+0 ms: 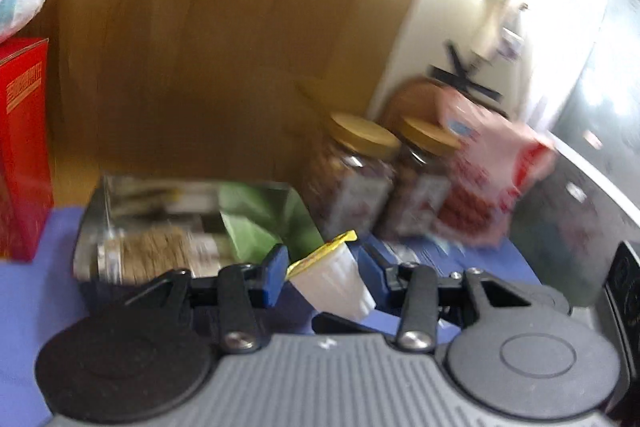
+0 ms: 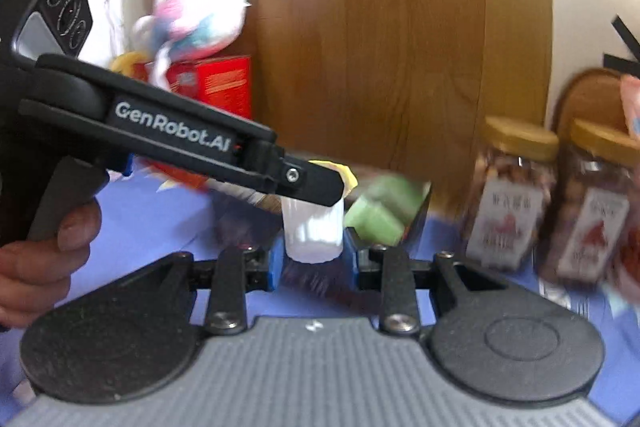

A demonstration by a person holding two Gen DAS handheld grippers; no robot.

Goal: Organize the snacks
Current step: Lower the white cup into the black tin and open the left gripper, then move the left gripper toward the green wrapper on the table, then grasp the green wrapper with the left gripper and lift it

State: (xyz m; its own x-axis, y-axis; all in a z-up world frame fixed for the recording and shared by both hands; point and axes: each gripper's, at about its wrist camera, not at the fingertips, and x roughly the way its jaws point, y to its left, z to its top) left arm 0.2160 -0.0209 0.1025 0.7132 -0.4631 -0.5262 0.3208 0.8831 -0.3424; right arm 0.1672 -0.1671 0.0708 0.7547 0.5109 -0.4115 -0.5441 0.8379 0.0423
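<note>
Left wrist view: gripped a small white ribbed plastic cup with yellow foil lid [image 1: 332, 279], tilted, in the left gripper [image 1: 322, 259] fingers above the purple tabletop [image 1: 24, 307].

Right wrist view: flanked it closely with the right gripper [image 2: 312, 247] fingers; could not tell whether pressing. Risked crushing or dropping under two opposing pulls.

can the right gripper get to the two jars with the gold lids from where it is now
Probably not yet. The right gripper sits around a white jelly cup that the left gripper also holds, so it looks occupied. The jars stand off to its right on the blue mat, with nothing between.
</note>
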